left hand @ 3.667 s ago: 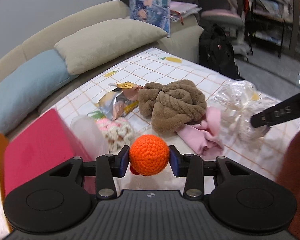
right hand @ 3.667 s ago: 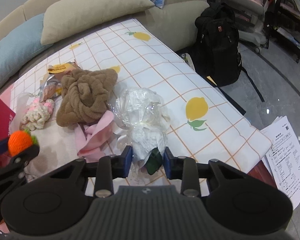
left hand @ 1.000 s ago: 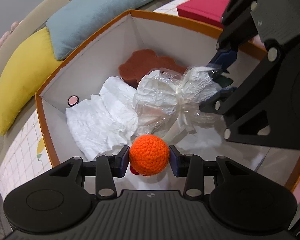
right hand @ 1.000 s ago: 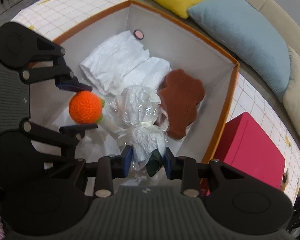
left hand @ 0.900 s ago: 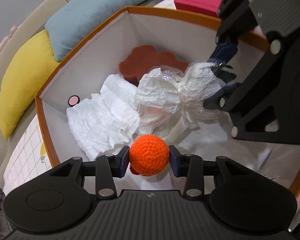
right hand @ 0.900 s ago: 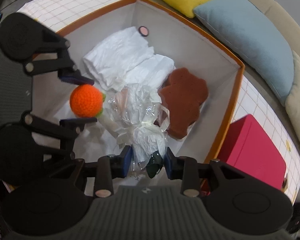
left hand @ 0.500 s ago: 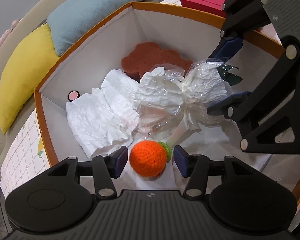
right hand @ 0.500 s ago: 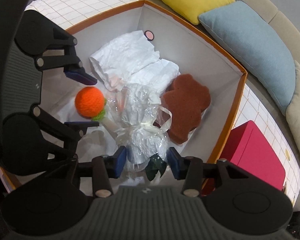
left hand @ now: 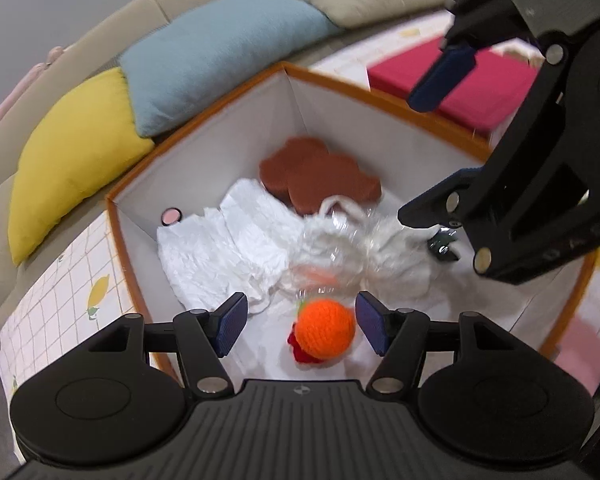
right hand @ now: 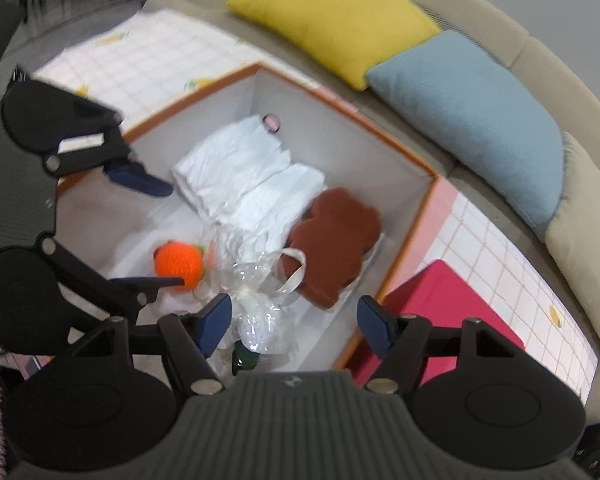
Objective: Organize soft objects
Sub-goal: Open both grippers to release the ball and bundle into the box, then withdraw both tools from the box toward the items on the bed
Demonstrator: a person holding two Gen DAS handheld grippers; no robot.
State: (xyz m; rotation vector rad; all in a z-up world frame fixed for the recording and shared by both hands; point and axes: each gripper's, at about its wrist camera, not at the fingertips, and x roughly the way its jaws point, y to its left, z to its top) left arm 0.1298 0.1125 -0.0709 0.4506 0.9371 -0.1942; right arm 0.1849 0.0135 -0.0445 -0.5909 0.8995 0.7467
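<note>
Nearest in the left wrist view, the left claw [left hand: 298, 324] stands spread apart, holding nothing. The orange crochet ball [left hand: 325, 334] lies on the floor of the orange-rimmed box [left hand: 122, 236], between the pads and touching neither. The right wrist view shows the right claw [right hand: 294, 322] spread wide too, above the clear-wrapped bundle [right hand: 260, 300], whose near end its body cuts off. Only the left view shows the bundle's dark green tip [left hand: 442, 242] peeking past the right claw. Farther in lie crumpled white cloth [left hand: 228, 248] and a brown sponge [left hand: 320, 178]. Beyond the box, a red box [right hand: 440, 312] sits to the right, and yellow [right hand: 332, 20] and blue [right hand: 472, 116] cushions. Both views are blurred.
</note>
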